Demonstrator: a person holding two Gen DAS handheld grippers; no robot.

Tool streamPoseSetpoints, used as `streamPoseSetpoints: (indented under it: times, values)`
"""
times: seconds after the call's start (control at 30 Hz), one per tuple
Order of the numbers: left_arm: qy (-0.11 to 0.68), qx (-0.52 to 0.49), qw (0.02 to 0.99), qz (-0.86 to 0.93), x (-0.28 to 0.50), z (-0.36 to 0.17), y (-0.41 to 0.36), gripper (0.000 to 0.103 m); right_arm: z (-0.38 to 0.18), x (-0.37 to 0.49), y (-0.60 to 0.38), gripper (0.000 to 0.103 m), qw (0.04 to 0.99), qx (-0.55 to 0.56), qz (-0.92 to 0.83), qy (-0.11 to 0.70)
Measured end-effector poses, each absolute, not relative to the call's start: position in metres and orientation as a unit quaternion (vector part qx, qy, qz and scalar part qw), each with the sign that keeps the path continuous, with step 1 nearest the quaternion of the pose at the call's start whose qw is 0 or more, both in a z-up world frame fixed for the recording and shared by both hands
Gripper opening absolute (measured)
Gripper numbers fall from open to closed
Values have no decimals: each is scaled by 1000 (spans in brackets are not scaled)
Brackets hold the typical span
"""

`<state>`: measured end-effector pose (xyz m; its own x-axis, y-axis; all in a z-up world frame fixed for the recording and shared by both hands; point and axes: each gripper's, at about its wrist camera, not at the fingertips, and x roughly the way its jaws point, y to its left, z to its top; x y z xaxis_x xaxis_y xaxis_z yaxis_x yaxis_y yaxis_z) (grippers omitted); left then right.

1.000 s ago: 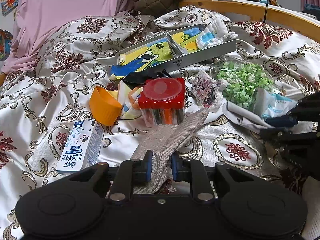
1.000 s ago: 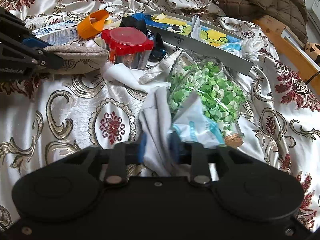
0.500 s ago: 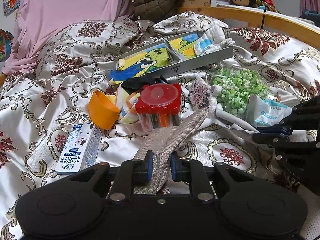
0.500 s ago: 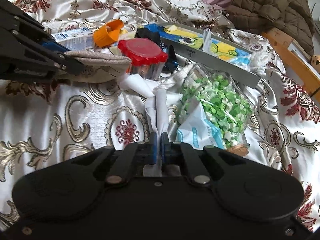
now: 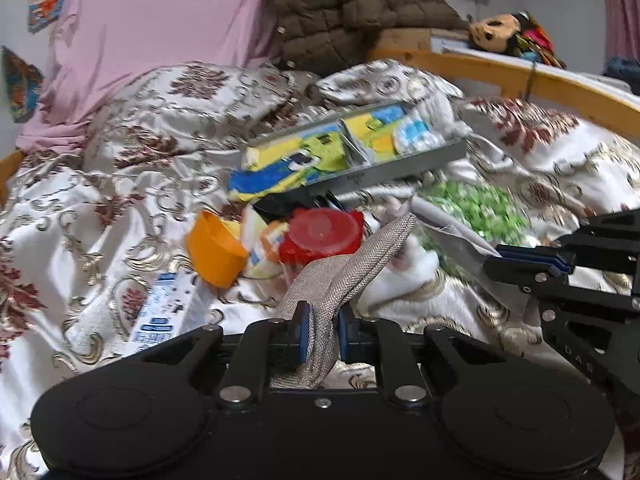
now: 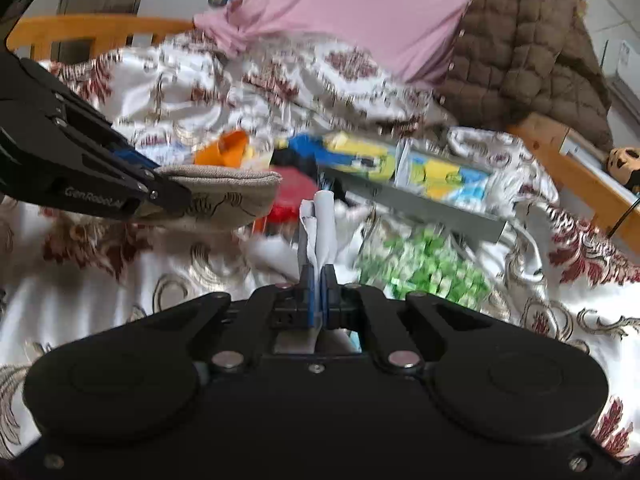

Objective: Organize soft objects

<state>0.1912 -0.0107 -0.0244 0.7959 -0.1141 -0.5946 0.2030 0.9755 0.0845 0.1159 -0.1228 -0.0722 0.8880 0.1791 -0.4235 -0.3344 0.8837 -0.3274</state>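
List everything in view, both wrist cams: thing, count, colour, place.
beige sock: 1, grey-beige, held off the bed
white cloth: 1, pale grey-white, standing up from the right tool
grey tray: 1, grey with yellow-blue cartoon liner, mid bed
red-lidded jar: 1, red lid, beyond the sock
orange cup: 1, orange, left of the jar
milk carton: 1, white-blue, lying left
bag of green bits: 1, clear with green, right
bedspread: 1, white with maroon-gold pattern
brown jacket: 1, brown, at the headboard
plush toy: 1, on the far ledge
left tool: 1, black, shut on the sock
right tool: 1, black, shut on the cloth
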Motion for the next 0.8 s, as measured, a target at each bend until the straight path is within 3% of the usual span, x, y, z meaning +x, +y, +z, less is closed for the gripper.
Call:
streamPoseSetpoints:
  times: [0.53,0.8]
  values:
    - [265,46,963,-17,215,25,-27,15,-30,134,-155,0,981,-128,124,77]
    - [233,72,970,-17,263,57,-56,15,9,198,-193,0,992,-57,109,12]
